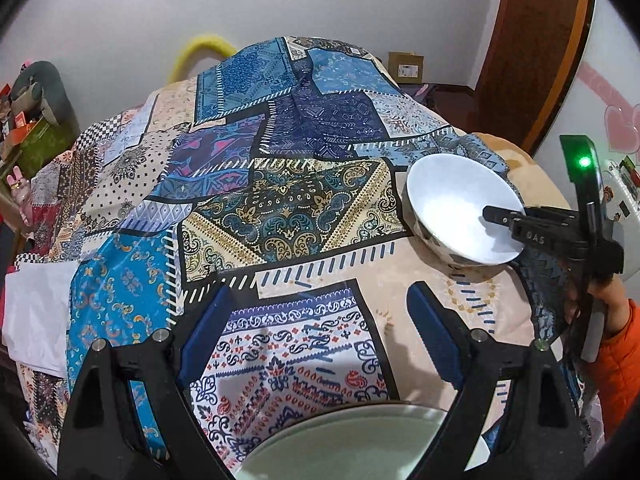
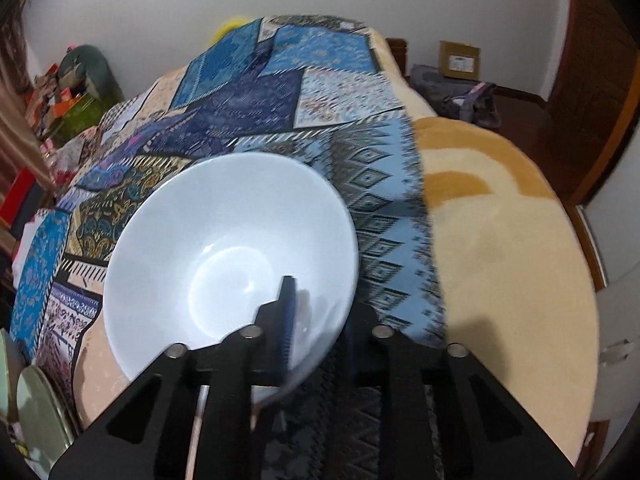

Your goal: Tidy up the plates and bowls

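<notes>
Fingers (image 2: 286,312) astride bowl (image 2: 224,248) rim, outer one hidden.

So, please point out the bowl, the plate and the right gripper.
bowl (image 2: 224,248): right wrist view, on the inner wall.
plate (image 1: 344,444): left wrist view, on its pale green surface at the bottom edge.
right gripper (image 2: 316,312): right wrist view, between the fingertips at the bowl's rim.

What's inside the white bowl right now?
The white bowl holds no food: only one of the right gripper's fingers reaches inside, clamping the near rim. The other one is hidden outside the wall.
</notes>
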{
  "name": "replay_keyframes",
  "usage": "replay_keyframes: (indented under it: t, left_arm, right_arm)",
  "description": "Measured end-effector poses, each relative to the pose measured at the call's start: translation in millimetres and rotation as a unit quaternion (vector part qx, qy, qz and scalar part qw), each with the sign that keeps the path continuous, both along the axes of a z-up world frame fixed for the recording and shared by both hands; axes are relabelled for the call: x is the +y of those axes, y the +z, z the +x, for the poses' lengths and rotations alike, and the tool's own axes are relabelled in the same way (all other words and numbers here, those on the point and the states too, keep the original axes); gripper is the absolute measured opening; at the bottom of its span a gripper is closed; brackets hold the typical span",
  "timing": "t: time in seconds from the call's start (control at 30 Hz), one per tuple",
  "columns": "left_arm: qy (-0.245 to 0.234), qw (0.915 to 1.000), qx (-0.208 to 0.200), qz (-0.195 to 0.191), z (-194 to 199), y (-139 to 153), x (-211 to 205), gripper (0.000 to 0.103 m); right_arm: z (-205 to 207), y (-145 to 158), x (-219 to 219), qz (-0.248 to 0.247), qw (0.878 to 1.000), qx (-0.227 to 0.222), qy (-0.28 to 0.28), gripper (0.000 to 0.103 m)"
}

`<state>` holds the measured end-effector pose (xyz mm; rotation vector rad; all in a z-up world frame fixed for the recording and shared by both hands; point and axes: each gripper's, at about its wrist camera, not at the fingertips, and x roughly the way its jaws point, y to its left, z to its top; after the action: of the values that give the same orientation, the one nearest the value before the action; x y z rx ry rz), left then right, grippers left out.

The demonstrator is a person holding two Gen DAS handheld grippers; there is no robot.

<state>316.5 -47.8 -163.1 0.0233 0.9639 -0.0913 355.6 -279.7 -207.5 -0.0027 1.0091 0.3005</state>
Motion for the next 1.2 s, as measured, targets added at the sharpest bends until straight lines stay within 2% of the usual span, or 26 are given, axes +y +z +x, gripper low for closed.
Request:
replay_keyframes:
  t: [0.1, 0.23, 0.4, 0.5, 0.57, 0.7, 0.8, 0.93, 1.03, 1.2]
  left_arm:
    - [0.001, 0.9999, -0.001, -0.011, 2.0, -0.2, -0.2, 0.089]
    - [0.0, 0.9999, 0.002, -0.013, 4.1, -3.1, -4.2, 0.088]
    - [-0.01, 0.9996, 0.024, -0.012, 7.5, -14.3, -11.2, 0.077]
    - [-0.017, 0.9984, 0.051, -0.017, 10.6, -26.7, -16.0, 0.07]
    - [-0.022, 0.9974, 0.066, -0.019, 11.1, -33.4, -19.8, 0.059]
    - [-0.025, 0.9951, 0.092, -0.025, 13.2, -47.9, -24.0, 0.049]
    - [-0.025, 0.9927, 0.109, -0.045, 17.7, -56.8, -25.1, 0.042]
    - [-0.038, 0.9901, 0.123, -0.056, 23.9, -64.1, -32.5, 0.022]
    - [-0.034, 0.9917, 0.116, -0.044, 23.1, -64.3, -35.4, 0.022]
    - [-0.035, 0.9918, 0.111, -0.053, 14.5, -56.1, -32.2, 0.022]
  right_arm:
    - [-2.4, 1.6, 7.0, -0.012, 1.0, -0.009, 0.02, 0.017]
    - [-11.1, 5.4, 18.5, -0.003, 0.999, -0.011, 0.051, 0.017]
    - [-24.5, 8.1, 36.5, 0.015, 0.996, -0.004, 0.085, 0.017]
    - [-33.0, 7.9, 48.3, 0.022, 0.994, 0.002, 0.105, 0.017]
    - [-36.8, 7.7, 52.6, 0.025, 0.994, 0.002, 0.11, 0.017]
    - [-38.1, 4.6, 51.5, 0.038, 0.994, 0.01, 0.103, 0.017]
    - [-38.1, 1.9, 50.9, 0.046, 0.994, 0.012, 0.097, 0.017]
    - [-42.3, 3.6, 52.4, 0.052, 0.994, 0.008, 0.095, 0.017]
    - [-43.9, 5.6, 53.1, 0.053, 0.995, 0.006, 0.09, 0.017]
    - [-51.9, 15.6, 53.1, 0.057, 0.995, -0.003, 0.087, 0.017]
